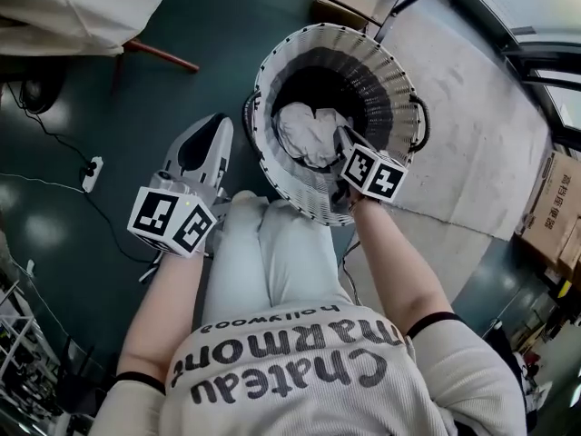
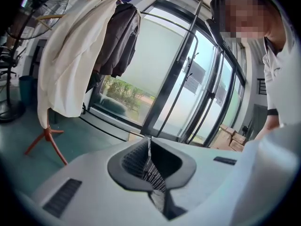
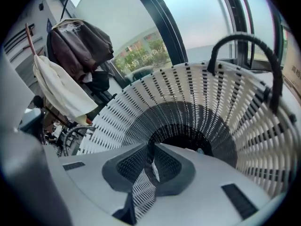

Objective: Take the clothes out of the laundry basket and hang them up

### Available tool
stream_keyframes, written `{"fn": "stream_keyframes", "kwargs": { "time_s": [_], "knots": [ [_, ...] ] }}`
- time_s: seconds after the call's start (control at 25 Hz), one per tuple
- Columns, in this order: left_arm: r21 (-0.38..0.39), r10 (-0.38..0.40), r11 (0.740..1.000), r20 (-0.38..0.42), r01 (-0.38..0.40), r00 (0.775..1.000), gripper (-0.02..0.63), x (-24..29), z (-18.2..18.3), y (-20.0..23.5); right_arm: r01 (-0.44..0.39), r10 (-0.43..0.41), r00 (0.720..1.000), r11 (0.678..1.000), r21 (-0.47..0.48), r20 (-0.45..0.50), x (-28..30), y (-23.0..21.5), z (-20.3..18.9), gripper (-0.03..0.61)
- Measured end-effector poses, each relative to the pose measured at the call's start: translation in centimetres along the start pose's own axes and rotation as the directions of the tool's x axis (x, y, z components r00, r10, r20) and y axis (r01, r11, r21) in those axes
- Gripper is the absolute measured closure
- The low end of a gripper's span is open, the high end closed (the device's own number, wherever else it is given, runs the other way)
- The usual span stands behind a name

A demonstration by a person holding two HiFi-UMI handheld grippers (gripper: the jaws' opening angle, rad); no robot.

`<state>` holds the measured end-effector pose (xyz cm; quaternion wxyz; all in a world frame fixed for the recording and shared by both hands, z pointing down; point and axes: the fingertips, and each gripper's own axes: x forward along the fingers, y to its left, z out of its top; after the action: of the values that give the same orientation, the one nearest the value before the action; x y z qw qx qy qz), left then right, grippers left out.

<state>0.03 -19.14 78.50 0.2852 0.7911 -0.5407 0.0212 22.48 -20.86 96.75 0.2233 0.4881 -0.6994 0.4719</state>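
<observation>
The white woven laundry basket (image 1: 313, 203) stands on the floor in front of my knees, with a pale grey garment (image 1: 307, 134) bunched at its dark bottom. My right gripper (image 1: 345, 137) reaches down over the near rim into the basket, just above that garment, jaws together and empty. In the right gripper view its tips (image 3: 150, 147) point at the basket's dark inside (image 3: 188, 131). My left gripper (image 1: 219, 129) hangs left of the basket, outside it, jaws shut on nothing (image 2: 149, 138). A cream garment (image 2: 66, 65) and a brown jacket (image 2: 120, 41) hang on a rack.
The rack's red legs (image 2: 47, 142) stand on the green floor at the left. The basket has black handles (image 3: 244, 41) and sits at the edge of a pale mat (image 1: 472, 134). Cardboard boxes (image 1: 556, 203) lie at the right, a power strip (image 1: 91, 173) with cable at the left. Glass doors (image 2: 188, 79) are ahead.
</observation>
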Motion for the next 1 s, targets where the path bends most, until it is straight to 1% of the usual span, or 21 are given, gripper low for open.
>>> {"fn": "stream_keyframes", "kwargs": {
  "time_s": [0.16,0.2,0.24,0.28,0.32,0.4,0.52,0.68,0.8,0.88,1.0],
  "knots": [
    [0.015,-0.056,0.998,0.038,0.056,0.998,0.603,2.3,0.0,-0.6,-0.003,0.003,0.999,1.000,-0.007,-0.036,3.1,-1.0,-2.4,0.516],
    [0.022,-0.075,0.997,0.047,0.074,0.996,0.603,2.9,0.1,-0.9,0.000,0.000,0.999,1.000,-0.006,-0.044,3.8,-1.4,-2.9,0.500],
    [0.032,-0.095,0.995,0.053,0.093,0.994,0.603,3.4,0.2,-1.1,0.007,-0.007,0.999,1.000,-0.004,-0.053,4.5,-1.9,-3.3,0.471],
    [0.043,-0.112,0.993,0.057,0.110,0.992,0.603,3.8,0.1,-1.4,0.020,-0.020,0.998,1.000,-0.001,-0.063,5.2,-2.6,-3.8,0.425],
    [0.052,-0.127,0.991,0.059,0.124,0.990,0.603,4.2,0.1,-1.6,0.038,-0.038,0.997,0.999,0.000,-0.072,5.9,-3.4,-4.3,0.407],
    [0.063,-0.145,0.988,0.058,0.141,0.988,0.603,4.5,-0.2,-1.5,0.083,-0.084,0.992,0.996,-0.009,-0.094,7.5,-5.1,-5.6,0.399],
    [0.072,-0.145,0.987,0.050,0.141,0.988,0.603,4.6,-0.9,-0.5,0.123,-0.128,0.980,0.992,-0.038,-0.155,10.1,-7.0,-8.1,0.383],
    [0.079,-0.130,0.989,0.046,0.126,0.990,0.603,4.6,-1.9,1.2,0.119,-0.150,0.959,0.984,-0.136,-0.240,13.5,-8.3,-11.2,0.376],
    [0.111,-0.117,0.988,0.056,0.110,0.992,0.603,4.6,-2.3,2.4,0.131,-0.186,0.937,0.971,-0.198,-0.296,15.3,-9.8,-13.6,0.369],
    [0.135,-0.112,0.986,0.064,0.102,0.992,0.603,4.6,-2.6,3.3,0.152,-0.218,0.922,0.963,-0.221,-0.318,16.3,-11.2,-14.6,0.360],
    [0.139,-0.096,0.986,0.056,0.088,0.994,0.603,4.5,-3.6,4.7,0.171,-0.245,0.901,0.959,-0.227,-0.357,17.5,-12.7,-16.3,0.359]
  ]
}}
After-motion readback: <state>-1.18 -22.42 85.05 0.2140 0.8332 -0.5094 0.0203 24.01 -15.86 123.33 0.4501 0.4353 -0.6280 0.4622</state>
